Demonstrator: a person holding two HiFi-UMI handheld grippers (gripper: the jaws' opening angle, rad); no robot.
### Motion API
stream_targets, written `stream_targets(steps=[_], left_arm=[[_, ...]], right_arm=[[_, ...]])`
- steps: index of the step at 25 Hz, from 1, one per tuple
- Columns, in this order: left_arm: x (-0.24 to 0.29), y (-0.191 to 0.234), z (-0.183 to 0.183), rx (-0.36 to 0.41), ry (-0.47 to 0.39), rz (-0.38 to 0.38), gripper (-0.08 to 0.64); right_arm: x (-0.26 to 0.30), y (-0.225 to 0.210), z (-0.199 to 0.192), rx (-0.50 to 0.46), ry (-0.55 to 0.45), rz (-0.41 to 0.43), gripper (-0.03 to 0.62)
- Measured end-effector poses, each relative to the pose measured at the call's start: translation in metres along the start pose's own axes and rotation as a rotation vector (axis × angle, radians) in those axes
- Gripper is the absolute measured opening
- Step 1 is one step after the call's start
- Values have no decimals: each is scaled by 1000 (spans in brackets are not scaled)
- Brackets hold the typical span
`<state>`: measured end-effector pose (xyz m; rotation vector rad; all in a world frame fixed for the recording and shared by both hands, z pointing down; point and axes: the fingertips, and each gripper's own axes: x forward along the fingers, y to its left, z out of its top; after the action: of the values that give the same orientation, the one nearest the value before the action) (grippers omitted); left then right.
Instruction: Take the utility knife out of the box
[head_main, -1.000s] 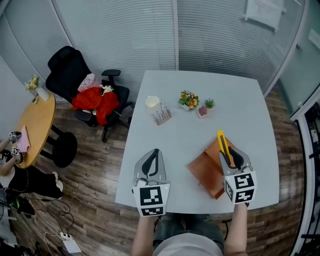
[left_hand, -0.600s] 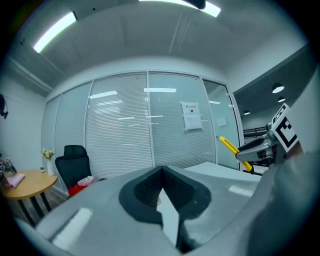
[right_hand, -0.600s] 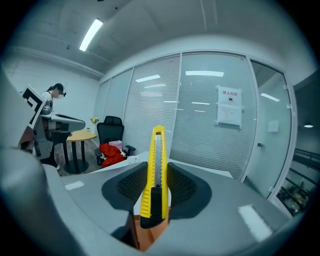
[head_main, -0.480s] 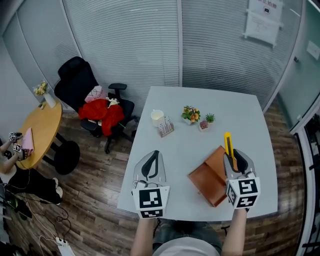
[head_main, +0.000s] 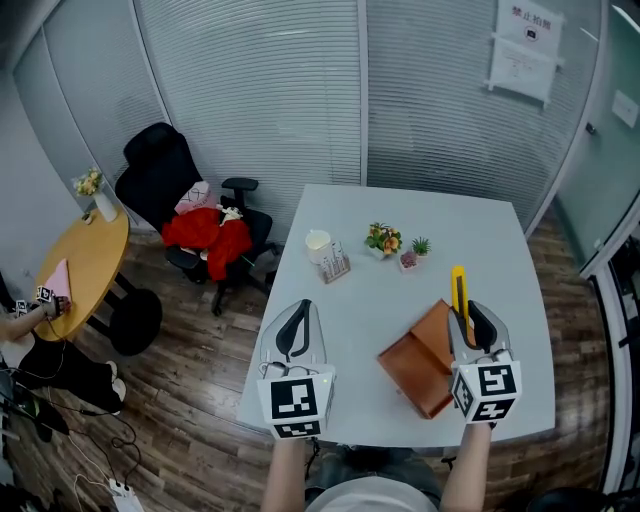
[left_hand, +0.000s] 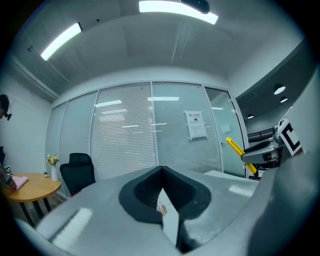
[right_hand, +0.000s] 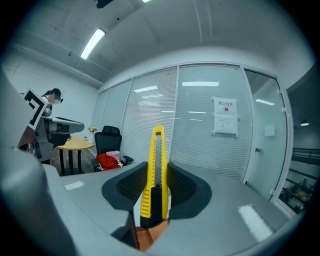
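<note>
My right gripper (head_main: 472, 318) has risen above the open brown box (head_main: 420, 362), jaws clamped on the yellow utility knife (head_main: 459, 288), which is out of the box and points across the white table (head_main: 420, 215). My left gripper (head_main: 298, 322) hovers alongside, jaws together, empty.

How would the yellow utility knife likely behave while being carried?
The slim yellow plastic utility knife looks stiff, standing straight from the right gripper. Clamped only near its lower end, it might pivot if bumped.

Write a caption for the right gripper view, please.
The right gripper holds a yellow knife, with blinds behind.
</note>
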<state>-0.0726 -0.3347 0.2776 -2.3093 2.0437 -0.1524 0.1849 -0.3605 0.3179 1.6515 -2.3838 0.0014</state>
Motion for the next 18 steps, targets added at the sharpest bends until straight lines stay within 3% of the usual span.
stream_targets(steps=[18], left_arm=[[-3,6,5,-19,-17,0,0]], right_arm=[[-6,3,13,-7,-36,-20,152]])
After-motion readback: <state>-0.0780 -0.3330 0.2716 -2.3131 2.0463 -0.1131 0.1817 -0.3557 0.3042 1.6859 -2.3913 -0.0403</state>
